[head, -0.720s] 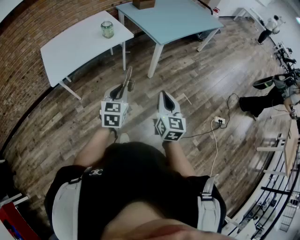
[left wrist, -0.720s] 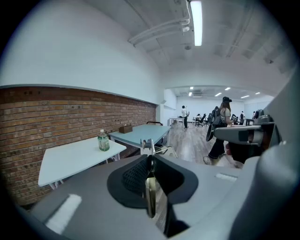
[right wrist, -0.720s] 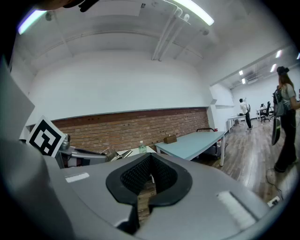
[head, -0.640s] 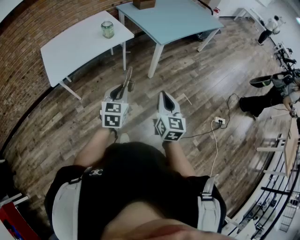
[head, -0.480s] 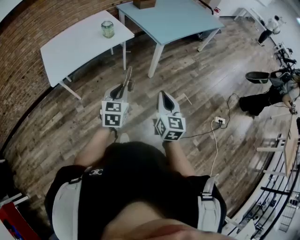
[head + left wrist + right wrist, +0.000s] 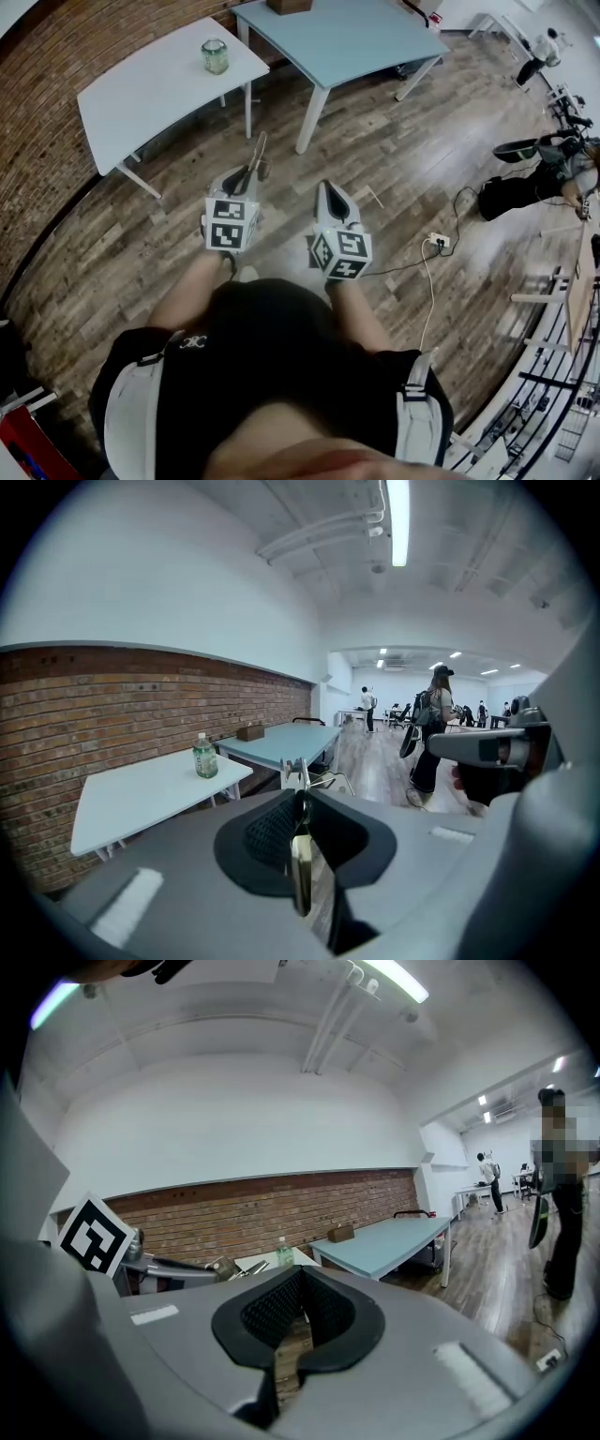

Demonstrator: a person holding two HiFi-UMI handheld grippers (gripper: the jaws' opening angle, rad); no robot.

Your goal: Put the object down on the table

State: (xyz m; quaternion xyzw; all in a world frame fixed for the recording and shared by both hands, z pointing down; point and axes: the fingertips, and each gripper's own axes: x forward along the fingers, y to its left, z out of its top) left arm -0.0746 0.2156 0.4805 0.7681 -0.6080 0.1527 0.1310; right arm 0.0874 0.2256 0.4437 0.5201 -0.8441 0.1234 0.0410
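Short of the white table (image 6: 141, 98), over the plank floor (image 6: 394, 159), I carry both tools side by side. My left gripper (image 6: 242, 180) is clenched on a slim metal utensil (image 6: 256, 153). Its flat brassy shank sits pinched between my pads, and its silvery end sticks out past the tips toward the table's near edge. The utensil is not on the table; it hangs in the air in front of it, touching nothing but my pads.

On the table, by its far right corner, a green-tinted bottle (image 6: 215, 56) stands upright, well apart from the utensil. My right gripper (image 6: 327, 190) sits just beside the left one, on the side away from the table. Its jaws are drawn together with nothing between them, and only floorboards show through the slit below the pads. Right of the white table stands a pale blue table (image 6: 347, 42) with a brown box (image 6: 286, 7) at its far edge.
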